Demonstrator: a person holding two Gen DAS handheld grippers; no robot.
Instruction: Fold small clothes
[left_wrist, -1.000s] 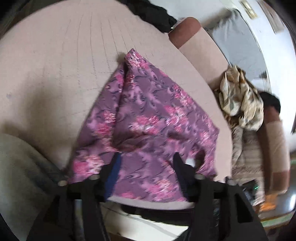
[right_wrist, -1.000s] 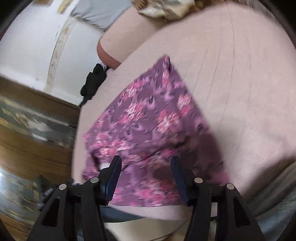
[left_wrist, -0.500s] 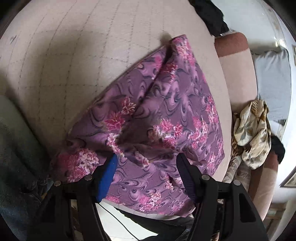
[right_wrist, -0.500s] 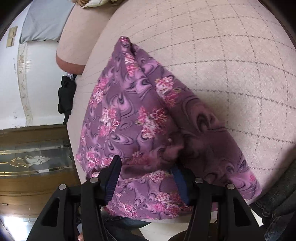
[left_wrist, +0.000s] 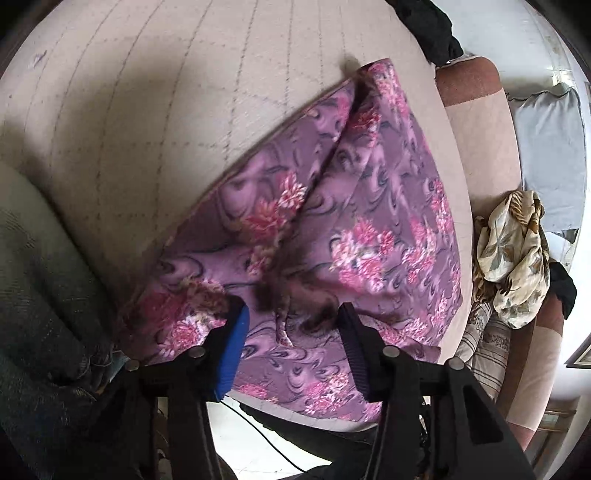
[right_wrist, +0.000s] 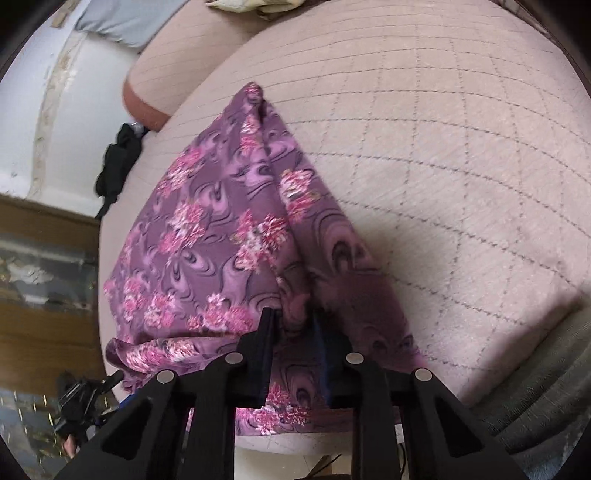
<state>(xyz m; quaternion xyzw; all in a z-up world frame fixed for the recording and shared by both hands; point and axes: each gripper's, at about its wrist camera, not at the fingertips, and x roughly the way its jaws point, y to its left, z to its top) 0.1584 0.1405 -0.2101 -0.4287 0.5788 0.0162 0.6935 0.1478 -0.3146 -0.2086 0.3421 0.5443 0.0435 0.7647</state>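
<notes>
A purple garment with pink flowers (left_wrist: 369, 206) lies on a beige quilted cushion (left_wrist: 184, 110), hanging over its front edge. It also shows in the right wrist view (right_wrist: 221, 229), bunched into a ridge down its middle. My left gripper (left_wrist: 291, 314) is open, its jaws wide apart on either side of a raised fold near the front edge. My right gripper (right_wrist: 293, 317) has its jaws closed in on a pinch of the garment's ridge.
A cream patterned cloth (left_wrist: 513, 254) and striped clothes lie on the sofa at right. A black garment (left_wrist: 432, 29) sits at the cushion's far edge, also in the right wrist view (right_wrist: 118, 158). Grey-green fabric (left_wrist: 33, 280) lies at left.
The right jaws have narrowed from wide open onto the garment's middle ridge. The left gripper stays open and has come closer to the fold.
</notes>
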